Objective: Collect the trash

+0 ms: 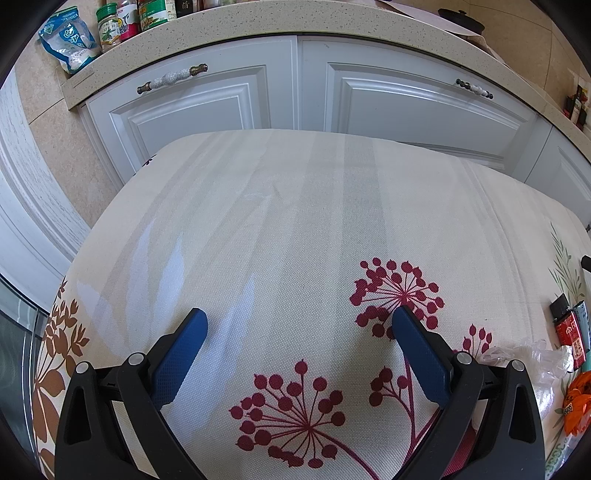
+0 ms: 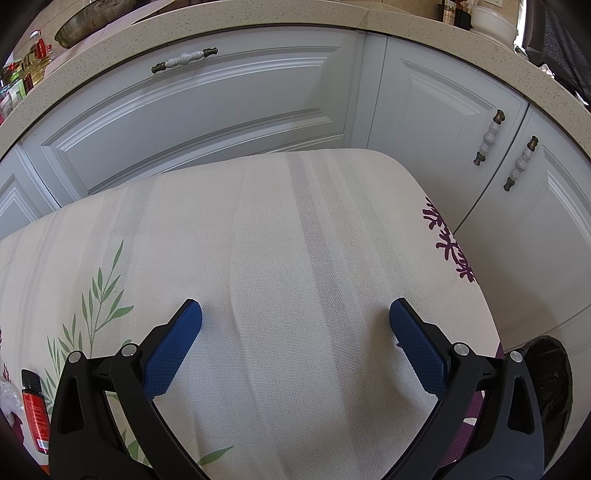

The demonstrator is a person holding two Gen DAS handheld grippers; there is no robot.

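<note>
Both grippers hover over the desk (image 1: 258, 206), which is covered by a cream cloth with faint grey stripes and printed plants.

Left gripper (image 1: 299, 325): jaws wide apart, nothing between them. Blue pads frame bare cloth and a red dandelion-like print (image 1: 397, 291). The right-hand finger overlaps that print in the view; whether it touches the cloth cannot be told.

Right gripper (image 2: 295, 319): jaws wide apart as well, empty, over a plain striped part of the cloth, with a green leaf print (image 2: 101, 295) off to its left.

Trash — all at the far right edge of the left wrist view, beside the left gripper's right finger:
- crumpled clear plastic wrap (image 1: 535, 360), lying on the cloth just beyond the gripper's frame
- red lighter (image 1: 570, 332) with black top, flat on the cloth, just beside the wrap
- orange wrapper (image 1: 578, 402), crumpled, at the very edge, partly cut off

The red lighter (image 2: 35, 410) also shows at the lower left of the right wrist view, next to a bit of clear wrap.

Bin (image 2: 550, 387) — dark, with a black liner, on the floor past the desk's right edge, lower right of the right wrist view.

Behind the desk: white cabinet doors (image 1: 221, 99) under a speckled countertop (image 1: 258, 22) carrying spice jars (image 1: 109, 27).
</note>
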